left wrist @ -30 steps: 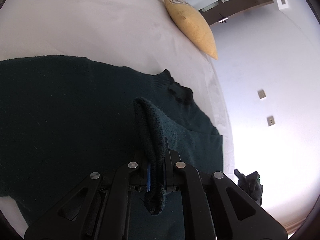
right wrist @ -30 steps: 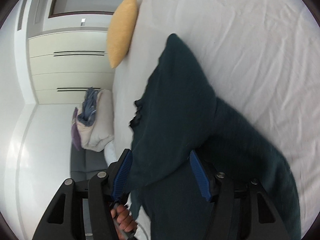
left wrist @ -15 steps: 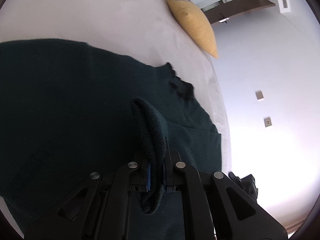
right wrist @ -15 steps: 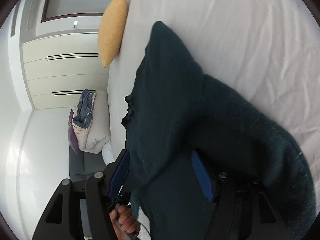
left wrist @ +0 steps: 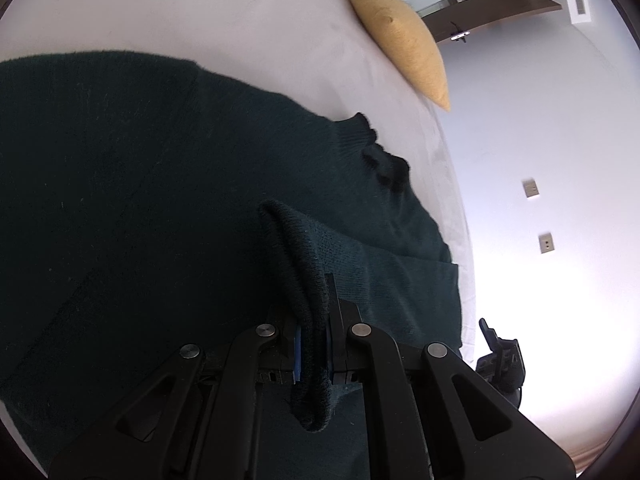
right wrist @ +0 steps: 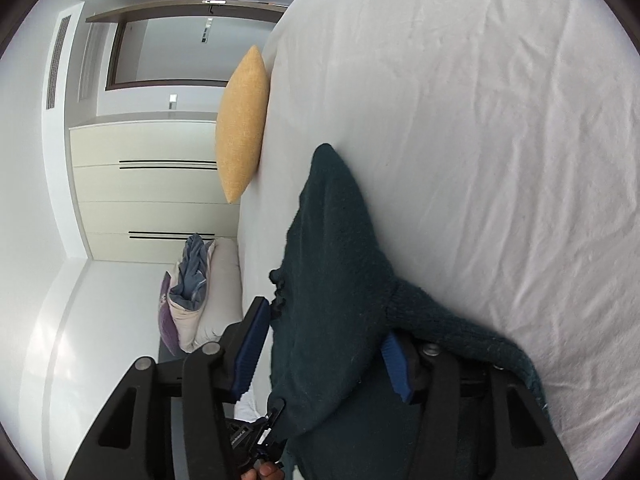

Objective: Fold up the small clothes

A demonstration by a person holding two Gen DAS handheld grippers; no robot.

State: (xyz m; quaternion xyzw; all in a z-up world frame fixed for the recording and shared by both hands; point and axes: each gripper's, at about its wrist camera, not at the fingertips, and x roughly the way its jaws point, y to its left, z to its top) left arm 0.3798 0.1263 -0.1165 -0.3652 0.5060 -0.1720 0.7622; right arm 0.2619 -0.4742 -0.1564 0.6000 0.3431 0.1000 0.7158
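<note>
Sweater, dark green knit, lies spread on the white bed sheet ahead of and to the left of the left gripper. Left gripper: jaws all but closed, clamped on a rolled fold of the knit that stands up between the blue pads and hangs a little below them. The ribbed neck of the garment sits ahead and to the right of this gripper, near the bed edge.

Right gripper: jaws stand about half open and have just been closing. A thick bunch of the same sweater lies between the blue pads. The left pad stands just beside the cloth; a slim gap appears to show there. The right pad is partly covered by the knit, and contact at that side cannot be confirmed. One part of the cloth trails off to the right of this gripper, over the sheet.

Yellow cushion stands on edge at the bed's margin, well ahead of both grippers. A pile of bedding sits left of the right gripper, off the bed. Fingers of a hand show beneath the right gripper.
</note>
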